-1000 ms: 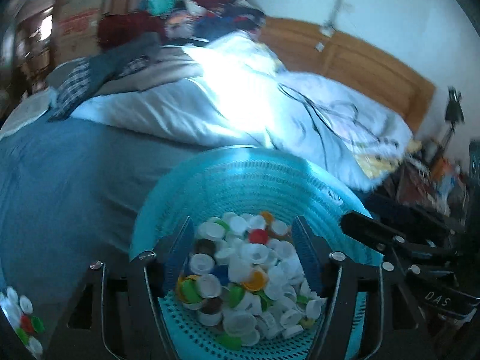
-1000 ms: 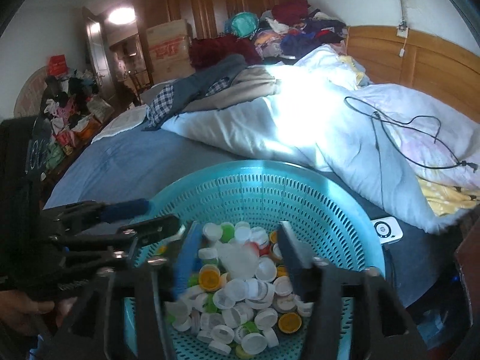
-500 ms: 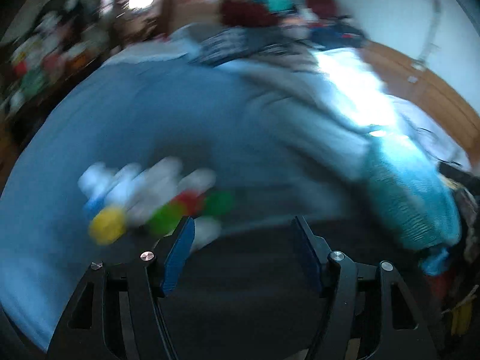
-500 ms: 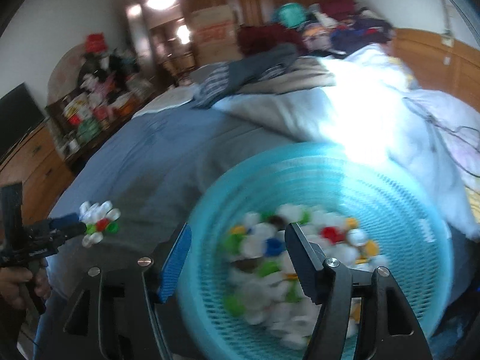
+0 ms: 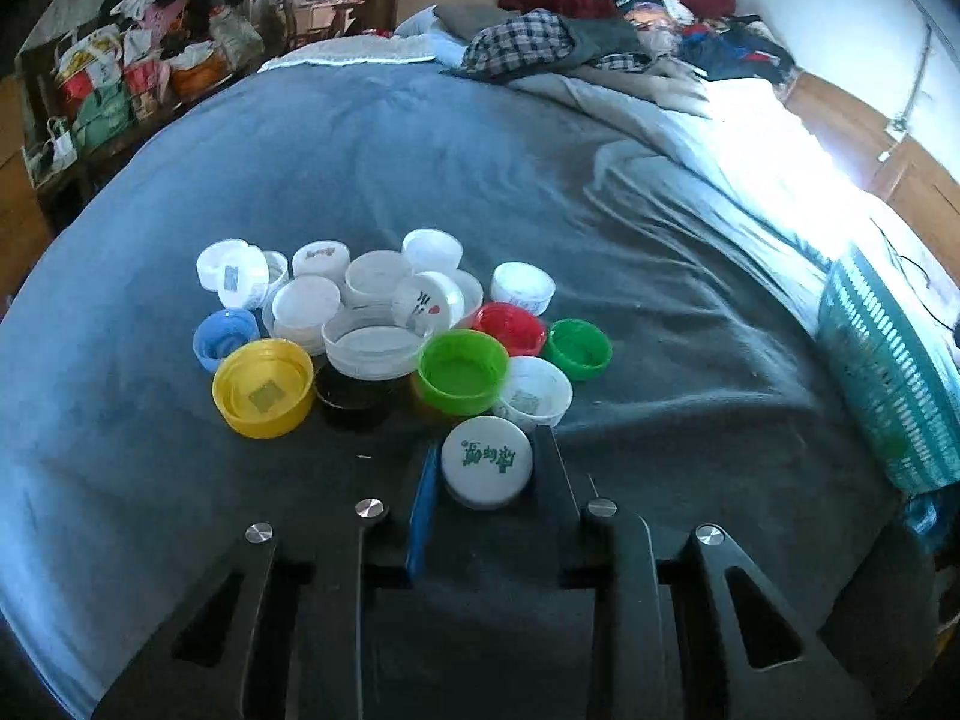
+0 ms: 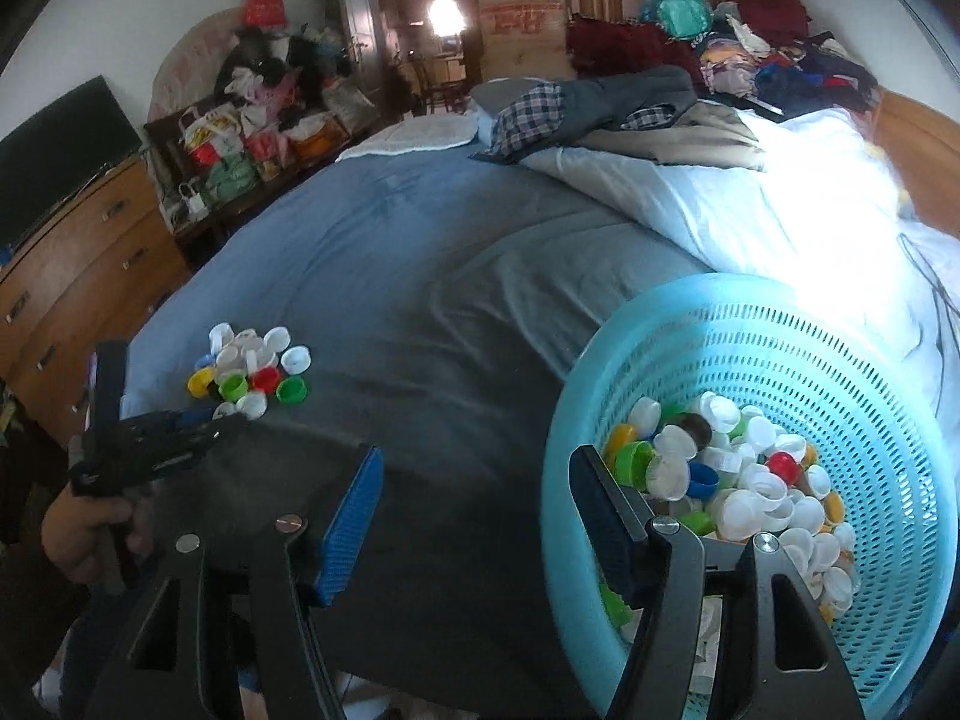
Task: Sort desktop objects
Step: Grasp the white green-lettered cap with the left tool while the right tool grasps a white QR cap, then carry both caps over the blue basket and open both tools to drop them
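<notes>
My left hand-held gripper [image 5: 485,468] is clamped on a white cap [image 5: 486,461] just near of the small cap pile [image 5: 384,330] on the bed [image 5: 420,150]. My right hand-held gripper [image 6: 474,510] is apart and empty at the basket [image 6: 840,348], where most caps remain, so I judge sorting barely started.

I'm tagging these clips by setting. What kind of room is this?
Most likely a lived-in bedroom: the work surface is a bed with a rumpled duvet, there is a wooden chest of drawers at one side, and clothes are piled at the far end.

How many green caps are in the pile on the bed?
2: a large green cap at the pile's near edge, a smaller green cap to its right. Others may be hidden underneath.
</notes>
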`<state>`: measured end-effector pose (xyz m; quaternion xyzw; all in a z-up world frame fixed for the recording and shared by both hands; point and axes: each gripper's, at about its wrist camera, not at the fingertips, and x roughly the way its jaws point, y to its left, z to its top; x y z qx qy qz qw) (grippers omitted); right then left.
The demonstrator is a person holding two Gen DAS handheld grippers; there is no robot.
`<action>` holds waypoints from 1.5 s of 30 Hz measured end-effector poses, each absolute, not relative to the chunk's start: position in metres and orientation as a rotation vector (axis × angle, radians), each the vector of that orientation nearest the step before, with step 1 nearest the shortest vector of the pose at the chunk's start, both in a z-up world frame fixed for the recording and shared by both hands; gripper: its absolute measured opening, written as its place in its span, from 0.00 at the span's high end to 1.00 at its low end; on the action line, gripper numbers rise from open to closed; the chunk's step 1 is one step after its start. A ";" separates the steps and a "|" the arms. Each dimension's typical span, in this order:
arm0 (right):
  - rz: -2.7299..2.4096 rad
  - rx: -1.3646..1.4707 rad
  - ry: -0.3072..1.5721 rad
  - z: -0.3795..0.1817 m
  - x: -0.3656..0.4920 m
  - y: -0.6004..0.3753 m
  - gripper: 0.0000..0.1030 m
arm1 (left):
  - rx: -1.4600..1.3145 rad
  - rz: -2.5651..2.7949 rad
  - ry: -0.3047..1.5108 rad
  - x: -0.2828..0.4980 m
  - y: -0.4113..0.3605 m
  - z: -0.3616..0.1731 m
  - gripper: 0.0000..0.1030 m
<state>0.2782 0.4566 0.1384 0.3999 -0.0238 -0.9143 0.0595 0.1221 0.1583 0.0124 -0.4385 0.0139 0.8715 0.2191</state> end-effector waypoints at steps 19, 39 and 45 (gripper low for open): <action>-2.346 1.285 0.033 0.037 0.167 0.265 0.60 | -1.195 2.493 -0.164 0.135 0.074 0.038 0.76; -2.396 1.267 0.049 0.058 0.177 0.273 0.69 | -1.140 2.454 -0.111 0.141 0.096 0.059 0.76; -2.503 1.171 -0.002 0.101 0.210 0.312 0.69 | -1.071 2.425 -0.067 0.150 0.125 0.083 0.76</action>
